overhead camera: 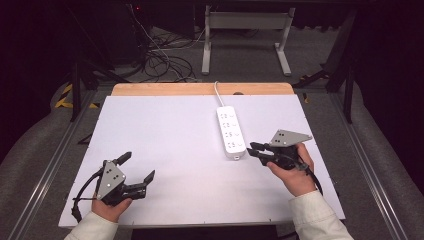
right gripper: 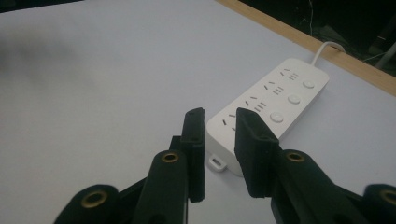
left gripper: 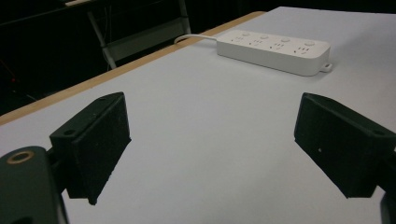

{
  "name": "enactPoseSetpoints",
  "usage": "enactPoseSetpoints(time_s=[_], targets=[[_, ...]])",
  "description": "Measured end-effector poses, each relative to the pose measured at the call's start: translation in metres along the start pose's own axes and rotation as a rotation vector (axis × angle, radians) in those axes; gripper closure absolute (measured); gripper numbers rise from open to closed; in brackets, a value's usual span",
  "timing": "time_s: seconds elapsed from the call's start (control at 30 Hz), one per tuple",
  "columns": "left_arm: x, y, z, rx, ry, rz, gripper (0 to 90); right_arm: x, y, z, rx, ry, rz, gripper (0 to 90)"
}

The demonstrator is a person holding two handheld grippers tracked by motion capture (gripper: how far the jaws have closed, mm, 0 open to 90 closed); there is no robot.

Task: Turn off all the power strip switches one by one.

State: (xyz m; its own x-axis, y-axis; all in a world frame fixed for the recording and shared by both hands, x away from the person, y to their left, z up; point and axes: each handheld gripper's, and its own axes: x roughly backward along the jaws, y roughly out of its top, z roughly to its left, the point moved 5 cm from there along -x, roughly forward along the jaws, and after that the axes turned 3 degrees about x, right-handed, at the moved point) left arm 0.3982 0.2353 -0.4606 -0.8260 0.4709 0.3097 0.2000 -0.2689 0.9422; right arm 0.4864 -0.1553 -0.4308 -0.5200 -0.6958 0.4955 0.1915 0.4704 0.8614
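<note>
A white power strip with several sockets lies right of the table's middle, its cord running off the far edge. My right gripper hovers just right of the strip's near end, jaws a narrow gap apart with nothing between them. In the right gripper view the gripper points at the near corner of the strip. My left gripper sits near the front left, jaws spread wide and empty. In the left gripper view the gripper faces bare table, with the strip far ahead.
The white table top has a wooden strip along its far edge. Beyond it are tangled floor cables and a white table frame. Metal rails run along both sides.
</note>
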Motion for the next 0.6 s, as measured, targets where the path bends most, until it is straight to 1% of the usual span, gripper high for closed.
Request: enactPoseSetpoints(time_s=[0.03, 0.07, 0.13, 0.17, 0.2, 0.27, 0.33, 0.4, 0.53, 0.6], targets=[[0.000, 0.000, 0.000, 0.000, 0.000, 0.000, 11.2, 0.000, 0.000, 0.000, 0.000, 0.000, 0.000, 75.1], [0.000, 0.000, 0.000, -0.003, -0.001, 0.000, 11.2, -0.003, 0.004, -0.004, -0.009, -0.002, -0.001, 75.6], [-0.002, 0.000, 0.000, -0.014, -0.001, 0.002, 11.2, -0.005, 0.006, -0.006, -0.013, -0.003, -0.003, 75.9], [-0.002, 0.000, 0.001, -0.022, -0.001, 0.007, 11.2, -0.009, 0.010, -0.009, -0.017, 0.002, -0.004, 76.1], [-0.002, -0.001, 0.000, -0.017, -0.004, 0.009, 11.2, -0.011, 0.012, -0.010, -0.016, -0.001, -0.001, 76.5], [-0.002, -0.001, 0.001, -0.018, -0.001, 0.009, 11.2, -0.013, 0.014, -0.012, -0.014, -0.003, 0.003, 76.8], [-0.002, -0.001, 0.001, -0.010, 0.000, 0.006, 11.2, -0.020, 0.020, -0.017, -0.010, -0.006, 0.016, 77.7], [-0.002, -0.001, 0.002, -0.021, 0.000, 0.010, 11.2, -0.024, 0.024, -0.019, -0.014, 0.003, 0.021, 78.7], [-0.002, -0.001, 0.002, -0.020, 0.001, 0.011, 11.2, -0.029, 0.029, -0.023, -0.009, 0.000, 0.027, 80.7], [-0.002, -0.001, 0.002, -0.017, 0.000, 0.009, 11.3, -0.034, 0.032, -0.026, -0.007, -0.002, 0.035, 83.6]])
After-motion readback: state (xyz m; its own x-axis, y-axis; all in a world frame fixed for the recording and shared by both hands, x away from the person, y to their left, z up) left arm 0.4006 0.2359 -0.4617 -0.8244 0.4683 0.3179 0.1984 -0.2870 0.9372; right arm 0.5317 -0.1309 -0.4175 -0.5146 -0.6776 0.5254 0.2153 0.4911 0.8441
